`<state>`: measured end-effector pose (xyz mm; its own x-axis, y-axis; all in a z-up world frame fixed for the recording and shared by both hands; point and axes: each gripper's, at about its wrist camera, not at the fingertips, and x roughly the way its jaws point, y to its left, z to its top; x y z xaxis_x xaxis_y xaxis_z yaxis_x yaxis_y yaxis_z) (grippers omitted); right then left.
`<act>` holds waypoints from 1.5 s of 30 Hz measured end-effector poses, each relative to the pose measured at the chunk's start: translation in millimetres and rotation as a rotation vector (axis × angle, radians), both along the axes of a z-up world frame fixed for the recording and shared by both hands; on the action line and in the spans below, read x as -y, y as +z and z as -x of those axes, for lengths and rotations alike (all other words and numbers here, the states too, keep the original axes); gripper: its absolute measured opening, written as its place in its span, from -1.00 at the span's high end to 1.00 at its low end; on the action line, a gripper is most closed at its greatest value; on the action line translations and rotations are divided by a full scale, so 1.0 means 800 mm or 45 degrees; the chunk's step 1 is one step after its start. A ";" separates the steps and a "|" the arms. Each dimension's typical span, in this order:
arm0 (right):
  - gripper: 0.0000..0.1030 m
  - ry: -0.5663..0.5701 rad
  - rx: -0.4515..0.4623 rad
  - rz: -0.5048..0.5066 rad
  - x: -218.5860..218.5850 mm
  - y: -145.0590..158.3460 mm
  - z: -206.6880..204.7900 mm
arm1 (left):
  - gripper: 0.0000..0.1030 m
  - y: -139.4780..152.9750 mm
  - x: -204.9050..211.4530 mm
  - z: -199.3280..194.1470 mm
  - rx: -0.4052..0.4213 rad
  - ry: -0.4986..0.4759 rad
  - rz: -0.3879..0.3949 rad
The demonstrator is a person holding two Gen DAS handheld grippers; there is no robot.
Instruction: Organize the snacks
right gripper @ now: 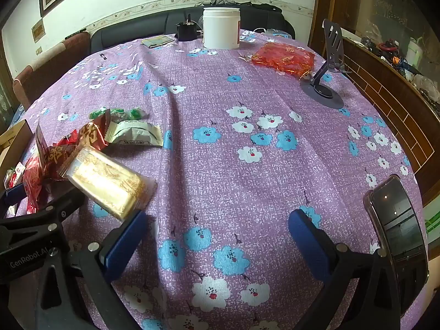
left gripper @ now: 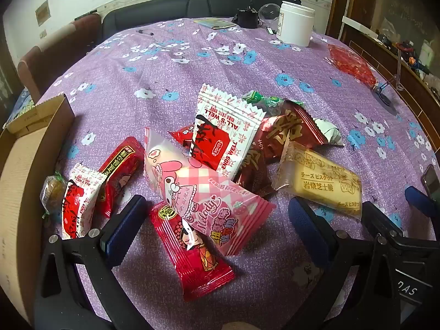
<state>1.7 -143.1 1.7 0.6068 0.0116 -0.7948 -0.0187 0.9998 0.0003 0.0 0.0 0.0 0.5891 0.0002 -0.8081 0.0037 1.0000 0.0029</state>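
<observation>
A pile of snack packets lies on the purple flowered tablecloth (left gripper: 154,82). In the left wrist view my left gripper (left gripper: 217,220) is open, its blue pads either side of a pink Melody packet (left gripper: 203,192) and a red packet (left gripper: 189,253). Around them lie a white "All's Well" packet (left gripper: 222,132), a small one like it (left gripper: 77,200), a yellow cheese biscuit pack (left gripper: 321,181) and brown packets (left gripper: 286,129). My right gripper (right gripper: 217,233) is open and empty over bare cloth, right of the biscuit pack (right gripper: 107,181).
A cardboard box (left gripper: 24,170) stands at the left edge. A white jar (right gripper: 221,27), a red mesh bag (right gripper: 283,57) and a phone stand (right gripper: 327,82) sit at the far side. A phone (right gripper: 398,225) lies at the right edge.
</observation>
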 end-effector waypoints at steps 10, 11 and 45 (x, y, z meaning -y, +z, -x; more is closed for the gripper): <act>-1.00 0.000 -0.002 -0.005 0.001 0.000 0.000 | -1.00 0.000 0.000 0.002 0.002 0.025 -0.001; -1.00 0.000 -0.002 -0.005 0.001 -0.001 0.000 | -1.00 -0.001 0.000 0.002 0.002 0.025 -0.001; -1.00 -0.004 -0.002 -0.007 0.001 -0.001 0.000 | -1.00 0.003 0.003 -0.008 -0.045 -0.016 -0.007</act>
<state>1.4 -143.7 1.2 0.6053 0.0142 -0.7959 -0.0155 0.9999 0.0060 6.5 -2.1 2.4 0.5601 -0.0025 -0.8284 0.0166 0.9998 0.0082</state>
